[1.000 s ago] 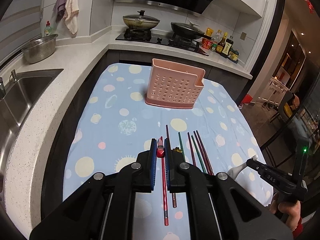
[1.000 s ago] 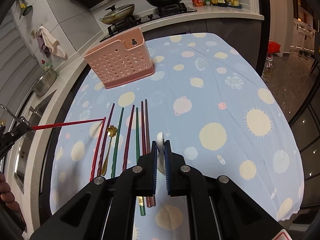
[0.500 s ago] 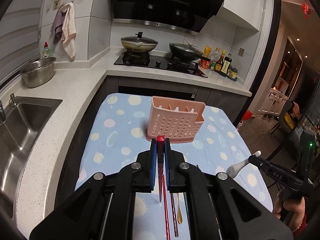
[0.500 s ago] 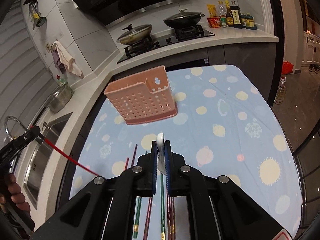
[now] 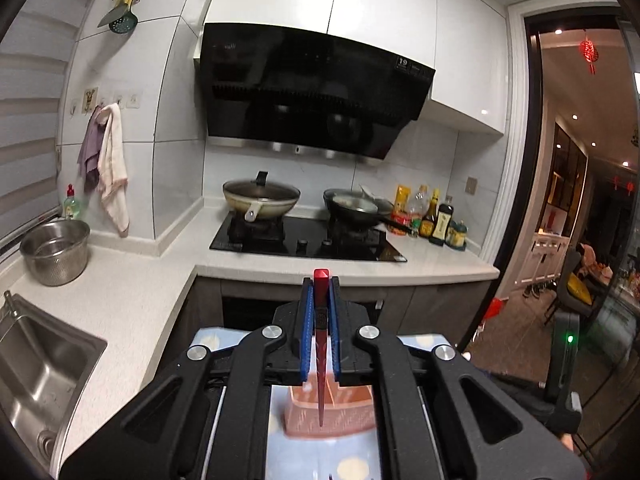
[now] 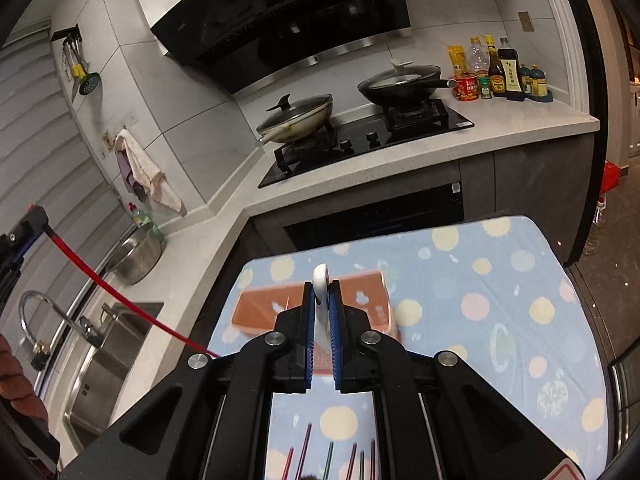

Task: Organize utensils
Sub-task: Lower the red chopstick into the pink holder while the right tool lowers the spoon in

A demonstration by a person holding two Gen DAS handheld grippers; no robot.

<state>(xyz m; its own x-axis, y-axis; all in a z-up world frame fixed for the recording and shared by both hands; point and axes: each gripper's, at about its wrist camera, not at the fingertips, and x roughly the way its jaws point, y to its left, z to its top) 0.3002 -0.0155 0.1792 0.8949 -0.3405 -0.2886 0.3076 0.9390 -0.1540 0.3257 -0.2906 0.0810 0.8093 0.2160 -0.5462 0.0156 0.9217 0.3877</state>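
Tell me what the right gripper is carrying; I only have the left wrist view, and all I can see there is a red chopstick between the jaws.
Observer: The right gripper is shut on a white spoon.
Operator: Say what's left on the cloth.
Observer: Several chopsticks, dark red and green, lie near the bottom edge of the right view.
Operator: Report how my red chopstick sits from outside.
Observer: It slants down from the left gripper toward the tablecloth, tip hidden behind the right gripper's body.
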